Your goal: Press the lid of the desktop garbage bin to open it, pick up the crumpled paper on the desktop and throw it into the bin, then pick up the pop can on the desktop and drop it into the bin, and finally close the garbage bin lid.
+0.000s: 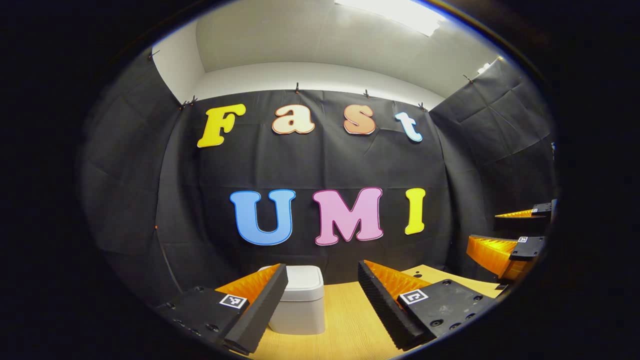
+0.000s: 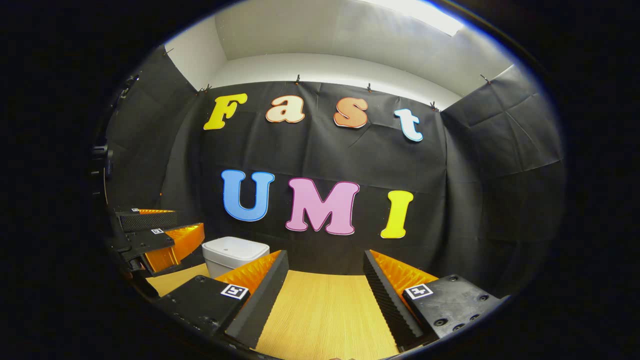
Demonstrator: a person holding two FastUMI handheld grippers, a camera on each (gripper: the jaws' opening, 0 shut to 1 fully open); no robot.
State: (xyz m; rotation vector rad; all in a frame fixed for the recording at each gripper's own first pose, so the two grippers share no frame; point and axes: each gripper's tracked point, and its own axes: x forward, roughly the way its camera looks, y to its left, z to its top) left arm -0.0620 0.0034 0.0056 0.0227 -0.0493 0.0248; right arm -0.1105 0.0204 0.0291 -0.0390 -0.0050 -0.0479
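Left gripper (image 1: 322,312): your jaws are spread wide with nothing between them, held above the wooden surface (image 1: 350,330) and aimed at the booth wall.
Right gripper (image 2: 325,305): your jaws are likewise spread and bare, over the same surface, which lies open between the fingers.
Bin (image 1: 300,305): white desktop bin, lid down and closed, standing on the surface near the back wall. In your left gripper view it sits just behind the left finger, partly hidden by it. In your right gripper view it stands to the left, beyond that gripper's left finger.
Gripper positions: side by side. Your right gripper shows at the right edge of the left gripper view, and your left gripper shows at the left edge of the right gripper view, just beside the bin.
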